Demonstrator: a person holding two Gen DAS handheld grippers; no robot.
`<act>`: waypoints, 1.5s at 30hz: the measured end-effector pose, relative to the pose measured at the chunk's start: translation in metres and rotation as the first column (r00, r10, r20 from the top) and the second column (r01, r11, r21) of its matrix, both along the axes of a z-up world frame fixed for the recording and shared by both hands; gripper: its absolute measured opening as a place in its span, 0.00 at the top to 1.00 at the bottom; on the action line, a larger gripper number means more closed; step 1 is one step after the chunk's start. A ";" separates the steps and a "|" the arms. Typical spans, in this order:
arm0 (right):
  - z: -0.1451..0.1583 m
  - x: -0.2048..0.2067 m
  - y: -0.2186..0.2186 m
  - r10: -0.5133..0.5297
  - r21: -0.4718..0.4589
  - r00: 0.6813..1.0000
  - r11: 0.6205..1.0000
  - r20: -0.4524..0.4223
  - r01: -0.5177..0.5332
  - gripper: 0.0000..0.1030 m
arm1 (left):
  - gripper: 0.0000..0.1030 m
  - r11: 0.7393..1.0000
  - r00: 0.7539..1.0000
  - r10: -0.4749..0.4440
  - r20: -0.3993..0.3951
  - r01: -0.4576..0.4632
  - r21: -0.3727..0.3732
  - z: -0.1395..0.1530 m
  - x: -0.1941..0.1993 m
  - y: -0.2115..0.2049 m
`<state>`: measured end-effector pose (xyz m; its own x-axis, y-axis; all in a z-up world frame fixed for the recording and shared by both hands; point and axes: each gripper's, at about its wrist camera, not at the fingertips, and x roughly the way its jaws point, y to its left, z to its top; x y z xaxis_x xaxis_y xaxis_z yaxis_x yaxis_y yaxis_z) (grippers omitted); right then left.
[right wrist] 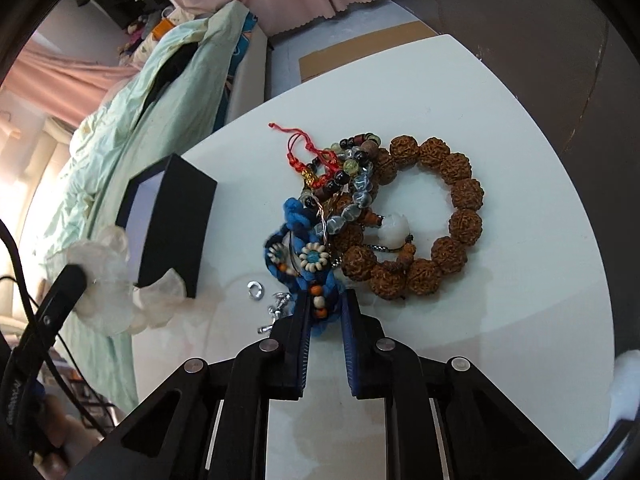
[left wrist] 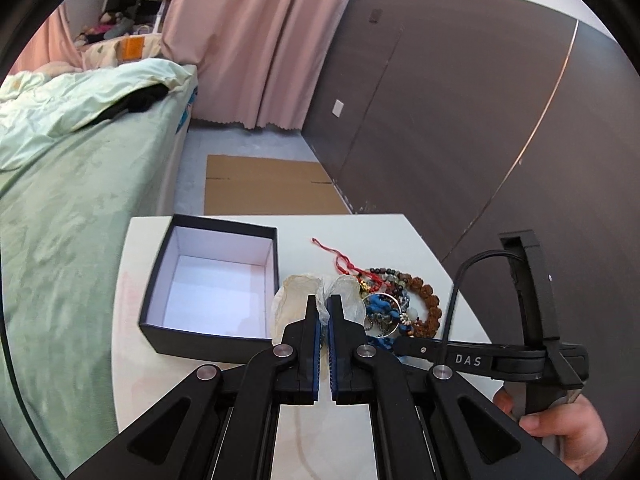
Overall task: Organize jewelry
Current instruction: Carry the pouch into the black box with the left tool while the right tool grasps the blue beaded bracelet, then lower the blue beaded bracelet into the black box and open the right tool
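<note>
My left gripper (left wrist: pixel 323 300) is shut on a translucent shell-petal piece (left wrist: pixel 298 292), held above the white table beside the open black box (left wrist: pixel 212 280) with a white inside. The piece also shows in the right wrist view (right wrist: pixel 108 284), next to the box (right wrist: pixel 176 224). My right gripper (right wrist: pixel 323 300) is shut on a blue braided bracelet (right wrist: pixel 304 240) with shell flowers, low at the jewelry pile. In the pile lie a brown seed-bead bracelet (right wrist: pixel 440 216), a glass-bead bracelet (right wrist: pixel 352 184) and a red cord (right wrist: pixel 304 148). The pile shows in the left wrist view (left wrist: pixel 400 296).
Small silver bits (right wrist: pixel 268 300) lie on the white table (right wrist: pixel 480 120) left of my right gripper. A green-covered bed (left wrist: pixel 60 184) runs along the table's left. Cardboard (left wrist: pixel 272 188) lies on the floor beyond. A dark wardrobe (left wrist: pixel 460 120) stands at right.
</note>
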<state>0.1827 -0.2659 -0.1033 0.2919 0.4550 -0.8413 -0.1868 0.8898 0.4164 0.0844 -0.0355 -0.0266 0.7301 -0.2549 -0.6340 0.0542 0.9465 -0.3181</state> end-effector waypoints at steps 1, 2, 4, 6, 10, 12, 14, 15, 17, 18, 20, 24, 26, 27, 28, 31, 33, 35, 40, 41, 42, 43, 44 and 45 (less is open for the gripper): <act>0.005 -0.003 -0.001 -0.001 0.017 1.000 1.000 0.019 0.001 0.84 | 0.97 1.000 1.000 0.003 0.005 -0.003 -0.003 0.002 -0.002 0.003; 0.012 -0.006 -0.002 0.000 0.043 0.999 0.999 0.038 -0.002 0.84 | 0.97 1.000 1.000 0.010 0.014 -0.009 -0.008 0.005 -0.004 0.006; 0.022 -0.011 -0.003 0.002 0.093 0.998 0.996 0.066 -0.008 0.85 | 0.97 1.000 0.999 0.020 0.028 -0.019 -0.018 0.009 -0.006 0.012; 0.031 -0.015 -0.003 0.002 0.138 0.997 0.990 0.083 -0.014 0.85 | 0.97 0.999 0.999 0.028 0.037 -0.027 -0.028 0.014 -0.007 0.018; 0.046 -0.020 0.000 0.005 0.202 0.993 0.979 0.120 -0.029 0.85 | 0.97 0.998 0.997 0.058 0.059 -0.056 -0.039 0.021 -0.010 0.032; 0.049 -0.020 0.003 0.002 0.224 0.992 0.974 0.124 -0.030 0.85 | 0.97 0.996 0.995 0.079 0.067 -0.076 -0.046 0.024 -0.010 0.041; 0.049 -0.019 0.008 0.000 0.240 0.992 0.970 0.125 -0.030 0.85 | 0.97 0.994 0.993 0.098 0.071 -0.095 -0.055 0.025 -0.010 0.049; 0.050 -0.018 0.011 0.000 0.246 0.992 0.969 0.127 -0.031 0.85 | 0.97 0.993 0.992 0.106 0.071 -0.102 -0.060 0.026 -0.009 0.052; 0.051 -0.017 0.018 0.000 0.261 0.991 0.965 0.133 -0.035 0.85 | 0.97 0.991 0.990 0.120 0.073 -0.115 -0.068 0.027 -0.008 0.059; 0.051 -0.016 0.020 0.000 0.269 0.991 0.963 0.136 -0.037 0.85 | 0.97 0.990 0.990 0.122 0.074 -0.117 -0.073 0.027 -0.008 0.061; 0.052 -0.015 0.026 0.003 0.286 0.989 0.957 0.145 -0.045 0.85 | 0.97 0.989 0.989 0.128 0.078 -0.121 -0.086 0.026 -0.005 0.067; 0.054 -0.010 0.037 0.002 0.350 0.987 0.935 0.159 -0.058 0.85 | 0.97 0.986 0.988 0.133 0.076 -0.124 -0.108 0.023 0.001 0.073; 0.054 -0.007 0.042 0.002 0.372 0.986 0.926 0.164 -0.063 0.85 | 0.97 0.984 0.989 0.133 0.065 -0.124 -0.125 0.020 0.007 0.075; 0.055 -0.006 0.044 0.002 0.382 0.986 0.922 0.168 -0.067 0.85 | 0.97 0.984 0.989 0.132 0.061 -0.123 -0.131 0.019 0.010 0.075; 0.055 -0.005 0.047 0.003 0.394 0.985 0.917 0.172 -0.072 0.85 | 0.97 0.982 0.990 0.132 0.058 -0.123 -0.140 0.017 0.014 0.076; 0.056 0.000 0.055 0.005 0.414 0.984 0.907 0.181 -0.081 0.85 | 0.96 0.978 0.991 0.135 0.027 -0.129 -0.162 0.010 0.026 0.078; 0.055 0.005 0.059 0.009 0.418 0.983 0.905 0.183 -0.086 0.85 | 0.87 0.976 0.993 0.110 -0.033 -0.114 -0.184 0.003 0.038 0.079; 0.054 0.011 0.063 0.016 0.424 0.983 0.901 0.184 -0.094 0.85 | 0.63 0.974 0.992 0.100 -0.079 -0.113 -0.195 -0.003 0.047 0.080; 0.052 0.023 0.073 0.047 0.444 0.983 0.888 0.175 -0.122 0.85 | 0.22 0.964 0.985 0.173 -0.004 -0.170 -0.205 0.007 0.041 0.096; 0.051 0.024 0.075 0.056 0.444 0.983 0.887 0.173 -0.129 0.85 | 0.22 0.962 0.984 0.180 0.000 -0.176 -0.211 0.010 0.041 0.100; 0.050 0.025 0.080 0.071 0.442 0.983 0.886 0.171 -0.141 0.85 | 0.22 0.959 0.982 0.189 0.002 -0.184 -0.216 0.011 0.041 0.104; 0.048 0.026 0.084 0.084 0.440 0.982 0.885 0.168 -0.151 0.85 | 0.22 0.956 0.980 0.199 0.003 -0.194 -0.221 0.012 0.041 0.108; 0.047 0.026 0.087 0.096 0.438 0.982 0.885 0.164 -0.160 0.85 | 0.22 0.951 0.977 0.214 0.001 -0.208 -0.229 0.012 0.040 0.113; 0.046 0.026 0.093 0.113 0.438 0.981 0.882 0.158 -0.172 0.85 | 0.22 0.948 0.975 0.222 0.000 -0.216 -0.235 0.012 0.040 0.117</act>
<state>0.2090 -0.1733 -0.0575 0.2841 0.8188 -0.4989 -0.3737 0.5737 0.7288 0.1243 0.0811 -0.0142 0.8000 -0.2250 -0.5562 -0.1348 0.8359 -0.5320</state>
